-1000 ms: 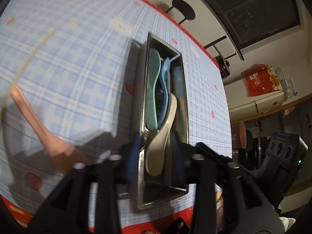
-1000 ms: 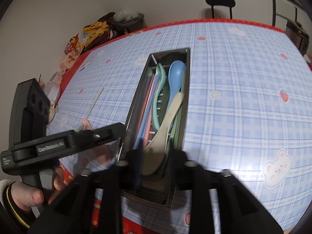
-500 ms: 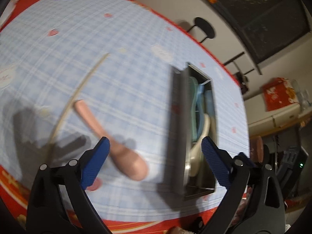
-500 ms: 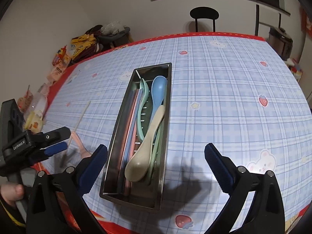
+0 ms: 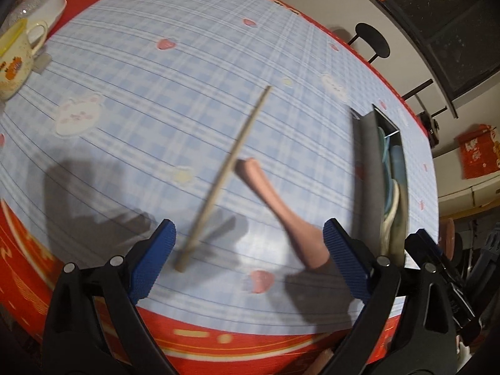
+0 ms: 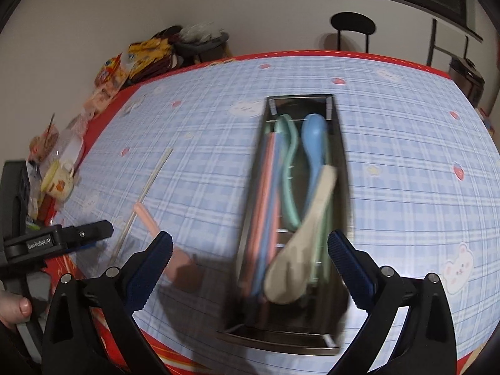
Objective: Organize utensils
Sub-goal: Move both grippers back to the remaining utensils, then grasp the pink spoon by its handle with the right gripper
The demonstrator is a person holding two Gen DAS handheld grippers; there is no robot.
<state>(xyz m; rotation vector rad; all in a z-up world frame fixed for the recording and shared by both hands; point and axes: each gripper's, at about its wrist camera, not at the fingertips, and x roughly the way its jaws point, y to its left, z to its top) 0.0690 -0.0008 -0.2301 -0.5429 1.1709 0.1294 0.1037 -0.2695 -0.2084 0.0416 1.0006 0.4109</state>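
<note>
A steel utensil tray (image 6: 341, 162) lies on the blue checked tablecloth and holds a cream spoon (image 6: 300, 247), a blue spoon (image 6: 314, 140), a green spoon (image 6: 289, 162) and pink and blue sticks. It shows at the right in the left wrist view (image 5: 364, 168). A pink spoon (image 5: 278, 209) and a beige chopstick (image 5: 225, 175) lie loose on the cloth to the tray's left, also in the right wrist view (image 6: 147, 215). My left gripper (image 5: 250, 259) is open, above the chopstick's near end and the pink spoon's bowl. My right gripper (image 6: 250, 268) is open above the tray's near end.
A yellow-rimmed mug (image 5: 14, 59) and snack packets (image 6: 109, 72) stand along the table's left edge. The red table border (image 5: 218, 337) runs close below the grippers. A black chair (image 6: 353, 28) stands beyond the far edge.
Both grippers opened, with the cream spoon lying in the tray. My left gripper swung left from the tray to the pink spoon and chopstick. My right gripper stays over the tray.
</note>
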